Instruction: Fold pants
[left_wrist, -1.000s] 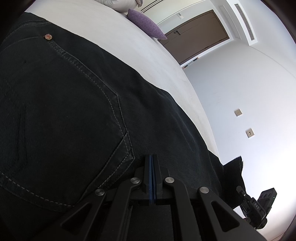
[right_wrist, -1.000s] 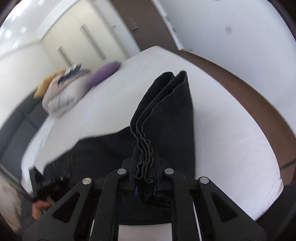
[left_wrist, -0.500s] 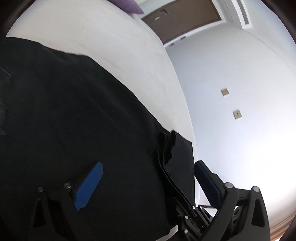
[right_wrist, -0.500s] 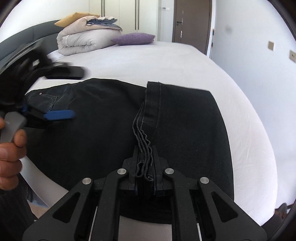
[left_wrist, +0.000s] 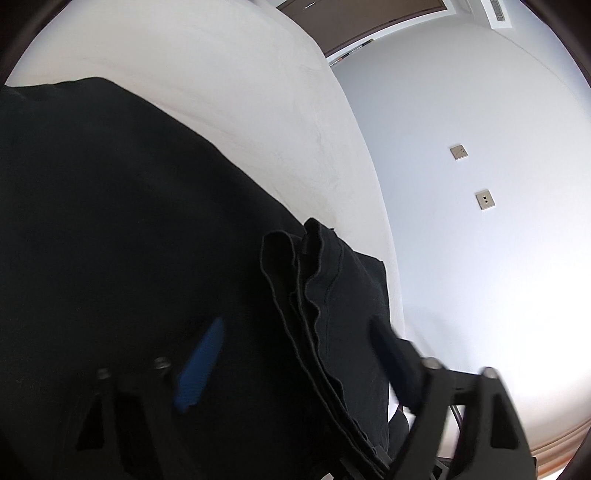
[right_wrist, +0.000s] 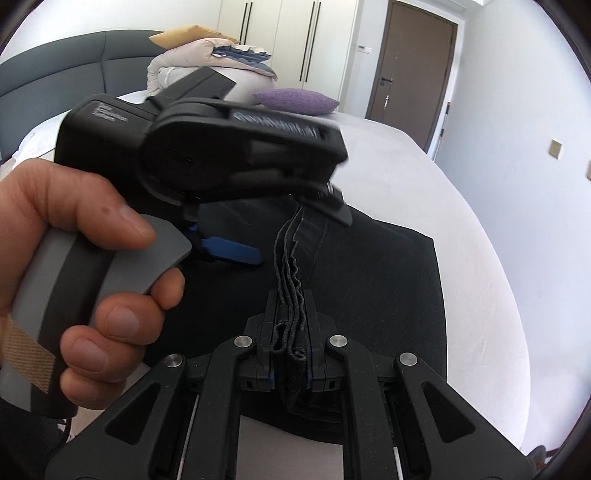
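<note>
Black pants (right_wrist: 369, 266) hems sit clamped inside right hand-held gripper (right_wrist: 290, 354).

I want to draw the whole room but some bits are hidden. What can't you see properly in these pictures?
- Left wrist view: the left claw is motion-blurred; its base is cut off by the bottom edge.
- Right wrist view: the hand and left claw hide part of the pants and bed.
- Left wrist view: the pants run past the left edge.
</note>
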